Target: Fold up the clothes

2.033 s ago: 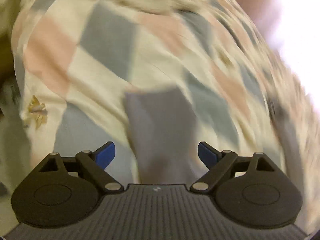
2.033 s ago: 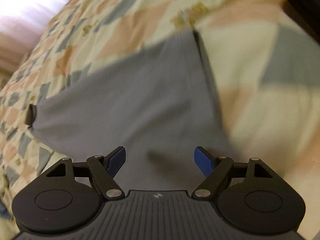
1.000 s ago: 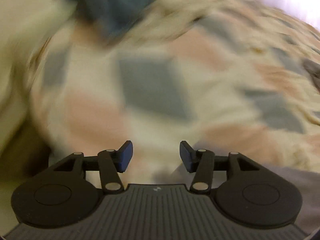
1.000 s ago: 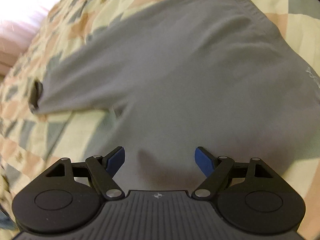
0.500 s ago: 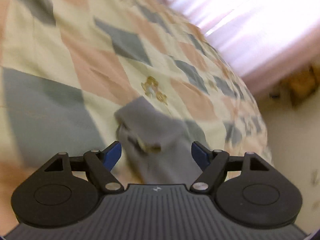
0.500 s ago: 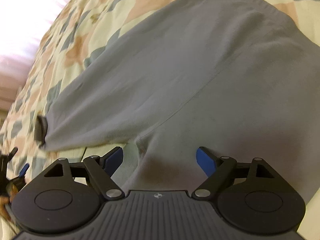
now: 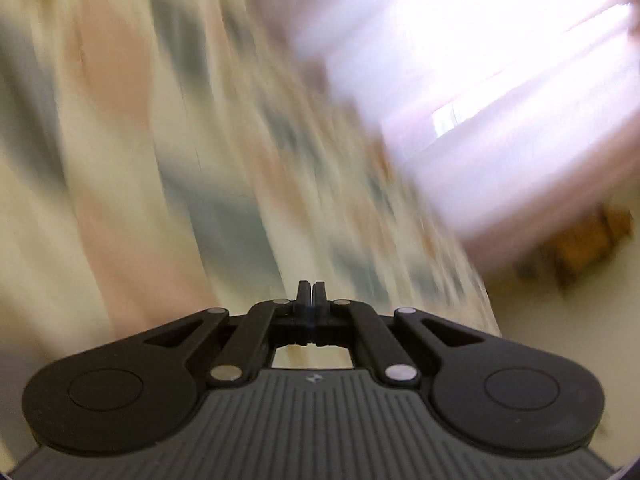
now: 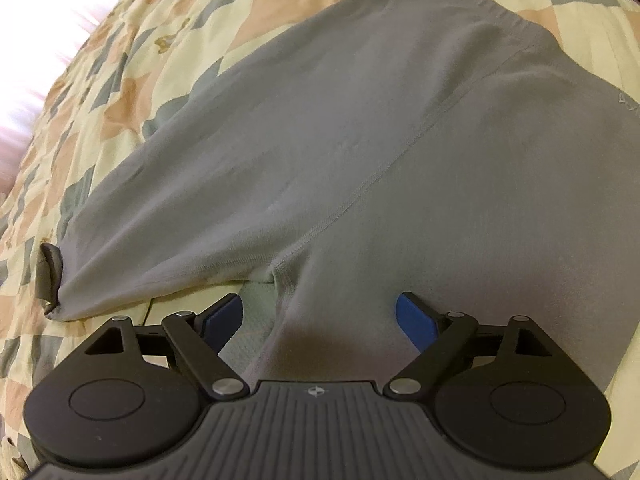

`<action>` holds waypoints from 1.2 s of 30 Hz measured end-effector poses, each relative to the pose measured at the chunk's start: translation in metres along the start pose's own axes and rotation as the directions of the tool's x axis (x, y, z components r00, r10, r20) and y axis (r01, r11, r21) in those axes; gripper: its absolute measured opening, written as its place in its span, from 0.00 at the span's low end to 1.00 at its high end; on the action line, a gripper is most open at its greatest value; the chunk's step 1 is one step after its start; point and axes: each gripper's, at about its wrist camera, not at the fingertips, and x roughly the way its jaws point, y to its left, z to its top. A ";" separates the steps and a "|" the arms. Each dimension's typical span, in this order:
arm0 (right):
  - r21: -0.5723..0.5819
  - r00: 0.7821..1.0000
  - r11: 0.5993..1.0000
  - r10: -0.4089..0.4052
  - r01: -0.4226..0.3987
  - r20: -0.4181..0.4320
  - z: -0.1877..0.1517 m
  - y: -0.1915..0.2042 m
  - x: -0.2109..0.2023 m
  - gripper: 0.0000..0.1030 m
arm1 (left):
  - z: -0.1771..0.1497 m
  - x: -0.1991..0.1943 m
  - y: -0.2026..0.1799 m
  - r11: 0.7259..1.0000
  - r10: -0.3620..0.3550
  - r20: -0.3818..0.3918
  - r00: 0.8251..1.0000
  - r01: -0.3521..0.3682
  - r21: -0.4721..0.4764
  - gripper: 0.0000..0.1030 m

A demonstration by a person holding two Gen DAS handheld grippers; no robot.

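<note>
Grey trousers [image 8: 360,140] lie spread flat on a patchwork quilt [image 8: 140,60] in the right wrist view, one leg running to the left and ending in a cuff [image 8: 50,268]. My right gripper [image 8: 320,316] is open, its blue pads on either side of the crotch seam, low over the cloth. My left gripper [image 7: 310,294] is shut, its jaws pressed together. That view is heavily blurred and shows only the quilt [image 7: 160,160]; I cannot tell if any cloth is pinched between the jaws.
A bright curtained window [image 7: 500,60] lies beyond the bed's far edge in the left wrist view. A brown piece of furniture [image 7: 580,244] stands by the wall at right. The quilt extends all around the trousers.
My left gripper was open over the grey trouser-leg end half a second ago; it has now shut and is swinging fast. My right gripper has edged closer to the crotch seam, staying open.
</note>
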 end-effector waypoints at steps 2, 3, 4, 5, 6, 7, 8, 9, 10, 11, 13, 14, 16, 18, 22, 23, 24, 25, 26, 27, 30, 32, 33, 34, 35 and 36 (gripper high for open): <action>-0.004 1.000 1.000 -0.016 0.016 -0.007 0.002 0.003 0.002 0.84 | 0.021 0.005 0.003 0.999 0.051 -0.090 0.995 -0.051 0.012 0.03; -0.007 1.000 1.000 -0.022 0.022 -0.010 0.002 0.005 0.004 0.84 | 0.023 0.008 0.004 0.998 0.065 -0.143 0.988 -0.063 0.016 0.19; -0.013 0.999 0.999 -0.030 0.029 -0.013 0.002 0.007 0.005 0.85 | 0.011 0.010 0.004 0.998 0.055 -0.210 0.976 -0.053 0.013 0.33; -0.019 0.999 0.999 -0.038 0.037 -0.017 0.002 0.009 0.007 0.87 | -0.003 0.013 0.006 0.999 0.041 -0.263 0.964 -0.043 -0.004 0.60; -0.027 0.999 0.999 -0.046 0.045 -0.020 0.002 0.011 0.009 0.88 | -0.021 0.015 0.010 0.998 0.017 -0.291 0.957 -0.032 -0.046 0.67; -0.037 0.998 0.998 -0.052 0.051 -0.024 0.002 0.013 0.011 0.89 | -0.039 0.018 0.013 0.996 -0.007 -0.319 0.948 -0.023 -0.088 0.66; -0.046 0.998 0.997 -0.057 0.056 -0.027 0.002 0.016 0.013 0.90 | -0.054 0.021 0.018 0.992 -0.021 -0.336 0.942 -0.022 -0.124 0.65; -0.054 0.998 0.997 -0.060 0.058 -0.030 0.002 0.018 0.014 0.90 | -0.065 0.027 0.024 0.988 -0.014 -0.338 0.941 -0.038 -0.148 0.64; -0.062 0.998 0.996 -0.060 0.058 -0.033 0.002 0.020 0.016 0.91 | -0.075 0.032 0.031 0.982 -0.013 -0.344 0.939 -0.052 -0.180 0.64; -0.069 0.998 0.996 -0.059 0.056 -0.036 0.003 0.021 0.017 0.92 | -0.083 0.038 0.038 0.972 -0.029 -0.357 0.934 -0.058 -0.230 0.63; -0.074 0.998 0.996 -0.057 0.054 -0.039 0.003 0.020 0.018 0.93 | -0.096 0.048 0.044 0.960 -0.045 -0.367 0.929 -0.061 -0.272 0.60; -0.070 0.998 0.996 -0.056 0.053 -0.040 0.003 0.020 0.019 0.93 | -0.100 0.052 0.044 0.967 -0.028 -0.363 0.931 -0.067 -0.247 0.60; -0.063 0.998 0.997 -0.055 0.052 -0.041 0.003 0.018 0.020 0.93 | -0.107 0.063 0.043 0.976 -0.002 -0.357 0.934 -0.076 -0.204 0.57; -0.062 0.998 0.997 -0.056 0.053 -0.039 0.002 0.019 0.021 0.94 | -0.111 0.072 0.048 0.974 0.007 -0.364 0.932 -0.088 -0.207 0.46; -0.060 0.998 0.997 -0.052 0.050 -0.040 0.003 0.019 0.022 0.95 | -0.123 0.077 0.058 0.976 0.026 -0.365 0.931 -0.102 -0.191 0.22; -0.058 0.998 0.997 -0.051 0.048 -0.041 0.003 0.018 0.022 0.95 | -0.123 0.073 0.061 0.976 0.023 -0.358 0.933 -0.098 -0.193 0.09; -0.054 0.998 0.997 -0.049 0.046 -0.041 0.004 0.017 0.022 0.95 | -0.121 0.071 0.062 0.976 0.014 -0.352 0.936 -0.089 -0.198 0.05; -0.052 0.998 0.998 -0.047 0.045 -0.042 0.004 0.017 0.022 0.95 | -0.115 0.067 0.059 0.979 0.000 -0.337 0.941 -0.069 -0.191 0.04; -0.051 0.998 0.998 -0.046 0.044 -0.042 0.005 0.017 0.021 0.95 | -0.103 0.061 0.050 0.987 -0.025 -0.306 0.952 -0.026 -0.160 0.03; -0.051 0.998 0.998 -0.045 0.043 -0.040 0.005 0.017 0.020 0.94 | -0.091 0.054 0.040 0.992 -0.052 -0.275 0.960 0.016 -0.128 0.03; -0.070 0.998 0.996 -0.058 0.056 -0.024 0.008 0.020 0.015 0.90 | -0.042 0.029 0.011 0.994 -0.105 -0.113 0.988 0.108 0.022 0.00; -0.087 0.998 0.995 -0.055 0.054 -0.009 0.011 0.026 0.012 0.90 | -0.008 0.018 0.007 0.989 -0.072 -0.065 0.995 0.080 0.126 0.02; -0.098 0.999 0.994 -0.046 0.046 -0.003 0.012 0.030 0.011 0.89 | 0.005 0.016 0.013 0.987 -0.049 -0.078 0.996 0.060 0.149 0.05; -0.109 0.999 0.993 -0.038 0.038 0.002 0.013 0.034 0.010 0.88 | 0.015 0.011 0.020 0.985 -0.002 -0.083 0.997 0.016 0.170 0.05; -0.119 1.000 0.992 -0.029 0.030 0.008 0.014 0.039 0.008 0.88 | 0.022 0.007 0.027 0.982 0.053 -0.085 0.995 -0.036 0.184 0.10; -0.139 1.000 0.990 -0.019 0.021 0.013 0.015 0.045 0.008 0.87 | 0.026 0.002 0.036 0.977 0.119 -0.083 0.990 -0.102 0.186 0.23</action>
